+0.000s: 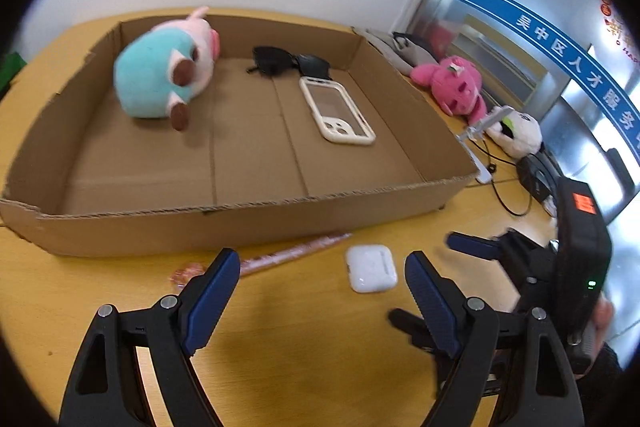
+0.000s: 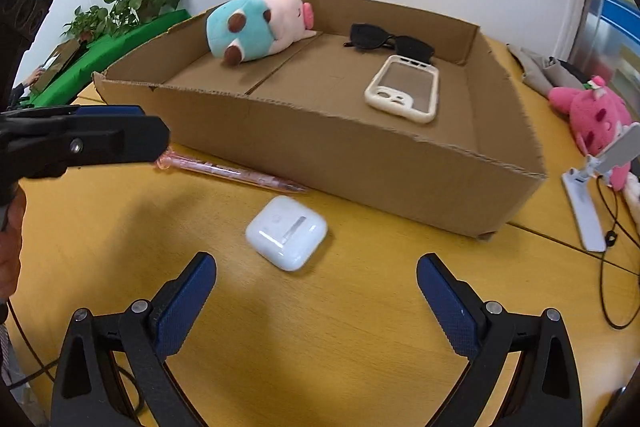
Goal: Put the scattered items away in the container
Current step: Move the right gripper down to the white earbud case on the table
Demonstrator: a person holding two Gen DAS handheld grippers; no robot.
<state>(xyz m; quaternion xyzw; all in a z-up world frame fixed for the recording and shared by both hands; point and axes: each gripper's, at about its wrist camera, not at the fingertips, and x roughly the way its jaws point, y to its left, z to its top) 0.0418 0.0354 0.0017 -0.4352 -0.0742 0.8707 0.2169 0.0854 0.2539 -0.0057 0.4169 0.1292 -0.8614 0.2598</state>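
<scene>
My left gripper [image 1: 322,267] hovers low over the yellow bench [image 1: 304,347], its fingers [image 1: 214,301] spread wide and holding nothing. My right gripper [image 2: 316,275] does the same, its fingers [image 2: 182,311] parted and bare. The white earbud case [image 2: 287,233] lies on the bench just ahead of the right fingers, in front of the cardboard box [image 2: 320,151]. A pink pen [image 2: 232,173] lies along the box's near wall; whether it touches the cardboard I cannot tell. Inside the box sit a teal and pink plush pig [image 2: 256,27], black sunglasses [image 2: 390,41] and a cream phone case [image 2: 404,89]. A pink plush toy [image 2: 592,115] lies outside, to the right of the box.
</scene>
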